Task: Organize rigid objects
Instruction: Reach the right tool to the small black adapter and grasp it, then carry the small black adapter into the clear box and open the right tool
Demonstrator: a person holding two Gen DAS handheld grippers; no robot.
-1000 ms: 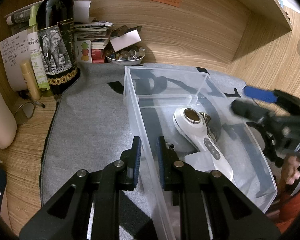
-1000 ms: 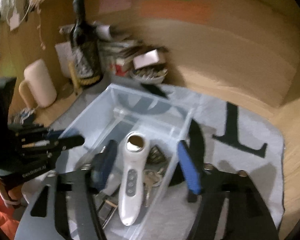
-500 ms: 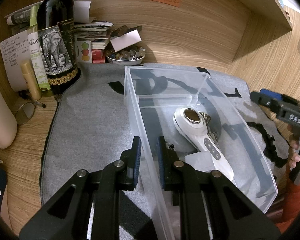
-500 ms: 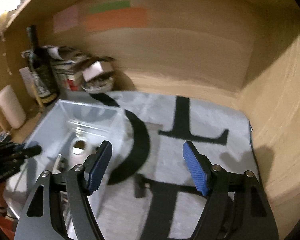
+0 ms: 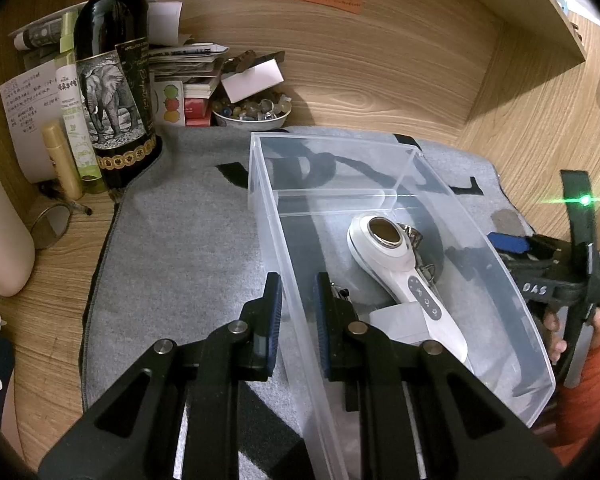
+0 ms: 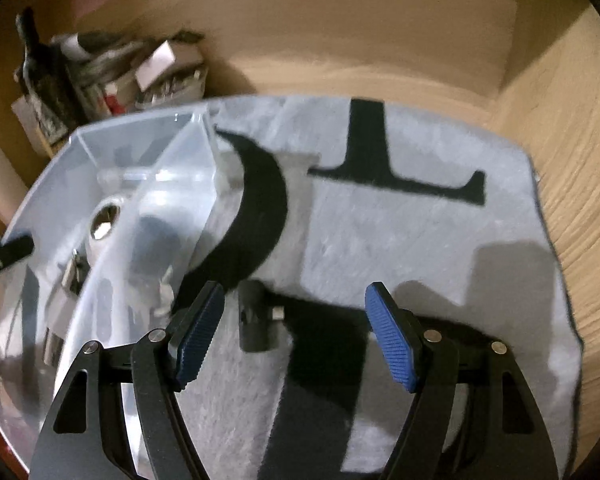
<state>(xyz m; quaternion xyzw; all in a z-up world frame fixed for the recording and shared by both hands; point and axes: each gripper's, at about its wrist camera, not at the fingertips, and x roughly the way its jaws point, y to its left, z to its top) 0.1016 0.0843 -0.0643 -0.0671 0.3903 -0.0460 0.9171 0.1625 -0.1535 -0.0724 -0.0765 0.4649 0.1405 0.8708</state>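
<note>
A clear plastic bin [image 5: 274,216] stands on a grey mat [image 5: 188,232]. In it lie a white handheld device [image 5: 396,260], keys and small metal items. My left gripper [image 5: 296,312] is shut on the bin's left wall, one finger on each side. My right gripper [image 6: 296,336] is open and empty, low over the mat to the right of the bin [image 6: 204,140]. A small black object [image 6: 256,320] lies on the mat between its fingers. The right gripper also shows in the left wrist view [image 5: 540,264], beyond the bin's right wall.
A dark wine bottle [image 5: 112,80], tubes, stacked papers and a bowl of small items [image 5: 252,112] crowd the back left corner. A cream mug [image 5: 0,240] stands at far left. Wooden walls close the back and right. The mat [image 6: 420,240] has black letter shapes.
My right gripper has left the bin, swung right and come down over the mat around the small black object. My left gripper and the bin have not moved.
</note>
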